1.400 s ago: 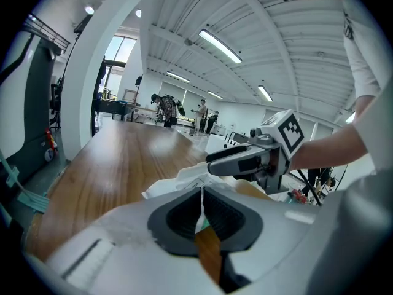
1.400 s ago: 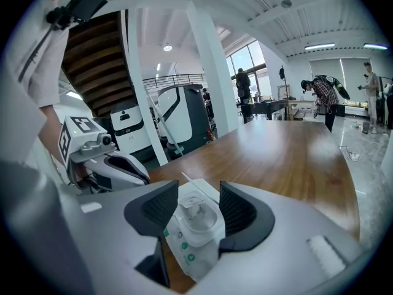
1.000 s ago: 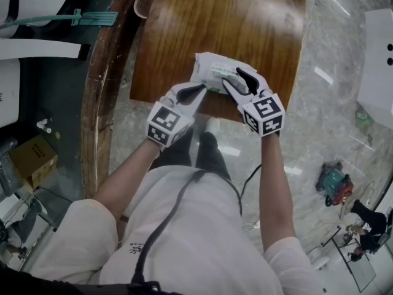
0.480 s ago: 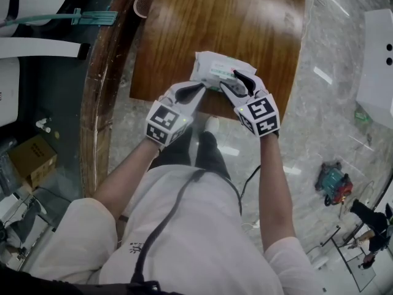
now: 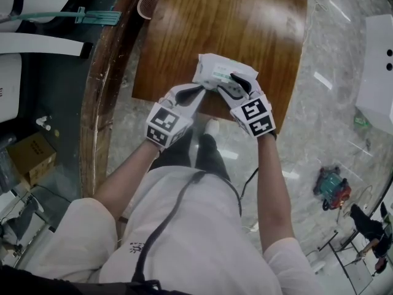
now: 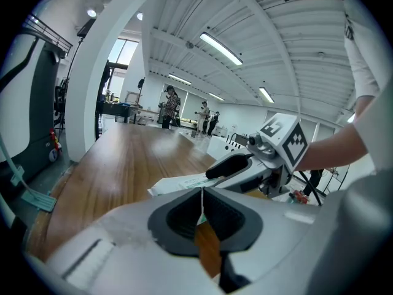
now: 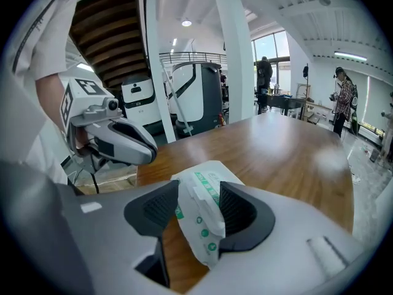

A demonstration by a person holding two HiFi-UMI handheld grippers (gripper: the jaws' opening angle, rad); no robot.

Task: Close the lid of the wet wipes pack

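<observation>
The wet wipes pack (image 5: 216, 69), white with green print, lies at the near edge of the wooden table (image 5: 215, 17). My left gripper (image 5: 200, 90) is at the pack's near-left end, shut on its thin film edge (image 6: 201, 195). My right gripper (image 5: 237, 81) straddles the pack's right part. Its pads press on both sides of the pack (image 7: 202, 223), which fills the gap between them. In the left gripper view the right gripper (image 6: 242, 165) rests on the pack (image 6: 181, 182). I cannot make out how the lid stands.
A clear plastic cup (image 5: 147, 3) stands off the table's far-left corner. A curved wooden ledge (image 5: 101, 91) runs along the left, with a cardboard box (image 5: 31, 155) beyond it. A white cabinet (image 5: 377, 60) stands at the right on the marble floor.
My right gripper has rolled and shifted slightly left along the pack, which has tilted a little. The left gripper has kept still.
</observation>
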